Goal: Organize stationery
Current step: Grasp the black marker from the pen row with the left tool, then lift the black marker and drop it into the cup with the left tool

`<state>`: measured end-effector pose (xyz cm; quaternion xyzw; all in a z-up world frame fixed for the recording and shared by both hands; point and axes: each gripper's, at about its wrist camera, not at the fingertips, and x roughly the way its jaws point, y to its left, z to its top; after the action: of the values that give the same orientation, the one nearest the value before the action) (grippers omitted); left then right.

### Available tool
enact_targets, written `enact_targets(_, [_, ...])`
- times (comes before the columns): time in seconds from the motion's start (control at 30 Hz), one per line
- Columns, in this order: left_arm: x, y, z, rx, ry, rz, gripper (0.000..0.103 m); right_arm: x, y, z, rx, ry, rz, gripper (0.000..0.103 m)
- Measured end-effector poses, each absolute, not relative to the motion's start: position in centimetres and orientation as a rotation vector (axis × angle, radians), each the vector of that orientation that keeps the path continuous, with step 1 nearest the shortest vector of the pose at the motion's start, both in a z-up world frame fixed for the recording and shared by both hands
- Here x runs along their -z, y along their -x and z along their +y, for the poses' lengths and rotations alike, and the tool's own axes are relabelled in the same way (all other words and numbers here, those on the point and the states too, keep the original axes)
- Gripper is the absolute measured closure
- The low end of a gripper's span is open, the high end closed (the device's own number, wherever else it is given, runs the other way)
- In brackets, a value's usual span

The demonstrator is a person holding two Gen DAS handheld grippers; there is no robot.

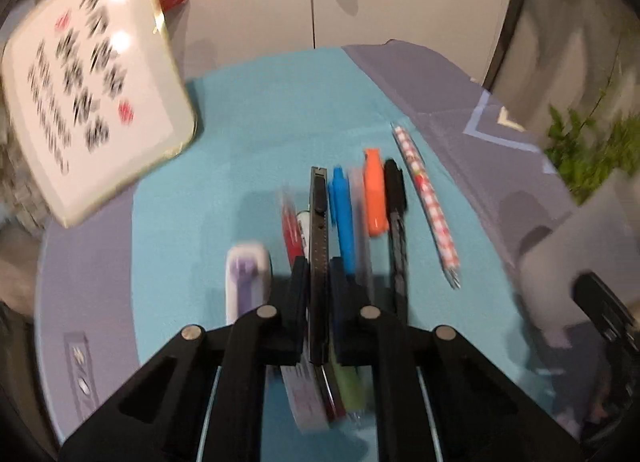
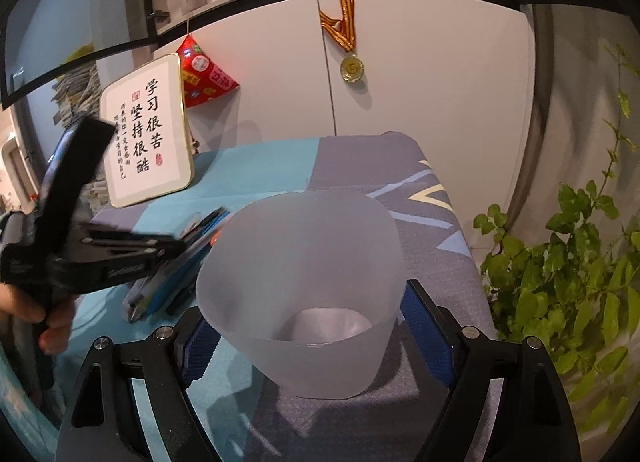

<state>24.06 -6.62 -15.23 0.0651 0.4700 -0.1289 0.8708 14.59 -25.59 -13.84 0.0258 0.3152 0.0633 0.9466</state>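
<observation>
Left wrist view: my left gripper (image 1: 319, 294) is clamped on the cutter (image 1: 319, 230), which runs forward between the fingers; I grip near its rear end so it lifts clear of the pens (image 1: 343, 214) lying either side.

Right wrist view: my right gripper (image 2: 316, 326) stands half open around the cup (image 2: 298, 294), pads flanking without pressing, steadying it as the destination.

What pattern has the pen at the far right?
Pink-and-white checks on the pen, clearest in left wrist view.

Dark utility knife (image 1: 318, 222) among pens (image 1: 344, 214); frosted cup (image 2: 300, 294) upright
</observation>
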Motion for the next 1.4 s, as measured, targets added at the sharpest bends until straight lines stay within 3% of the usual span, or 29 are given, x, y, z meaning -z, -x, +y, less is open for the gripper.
enact_targets(0.17, [15.4, -20.1, -4.5, 0.348, -0.013, 1.056, 0.095, 13.6, -14.2, -25.8, -0.099, -0.057, 0.619, 0.018])
enact_targets(0.37, [14.4, -15.2, -4.9, 0.380, -0.097, 1.031, 0.093, 13.5, -14.2, -25.1, -0.080, -0.015, 0.616, 0.018])
enact_targets(0.43, [13.8, -14.5, -5.4, 0.369, -0.145, 0.989, 0.077, 13.5, -14.2, -24.9, -0.077, -0.002, 0.613, 0.018])
enact_targets(0.47, [13.5, -14.5, -5.7, 0.359, -0.163, 0.960, 0.056, 13.4, -14.1, -24.8, -0.074, 0.004, 0.607, 0.018])
enact_targets(0.5, [13.2, -14.5, -5.9, 0.345, -0.176, 0.931, 0.044, 13.4, -14.0, -24.8, -0.072, 0.006, 0.604, 0.018])
enact_targets(0.63, [13.0, -16.0, -6.8, 0.342, -0.247, 0.889, 0.048, 13.4, -14.0, -24.9, -0.065, 0.005, 0.605, 0.018])
enact_targets(0.67, [13.0, -16.4, -6.6, 0.350, -0.245, 0.905, 0.060, 13.4, -14.0, -25.0, -0.065, 0.002, 0.607, 0.018])
enact_targets(0.7, [13.4, -17.2, -6.8, 0.364, -0.230, 0.931, 0.078, 13.4, -14.1, -25.0, -0.064, 0.000, 0.608, 0.018])
enact_targets(0.77, [14.1, -18.3, -6.3, 0.395, -0.193, 1.000, 0.086, 13.4, -14.0, -25.1, -0.061, -0.008, 0.606, 0.018])
enact_targets(1.17, [14.9, -19.1, -6.6, 0.361, -0.233, 1.028, 0.089, 13.4, -14.0, -24.9, -0.064, 0.003, 0.602, 0.018])
enact_targets(1.23, [15.3, -20.0, -7.3, 0.343, -0.236, 1.059, 0.083, 13.4, -14.0, -24.9, -0.061, 0.001, 0.605, 0.018])
enact_targets(1.4, [15.2, -20.5, -7.9, 0.391, -0.189, 1.067, 0.092, 13.4, -14.0, -25.2, -0.061, -0.012, 0.605, 0.018])
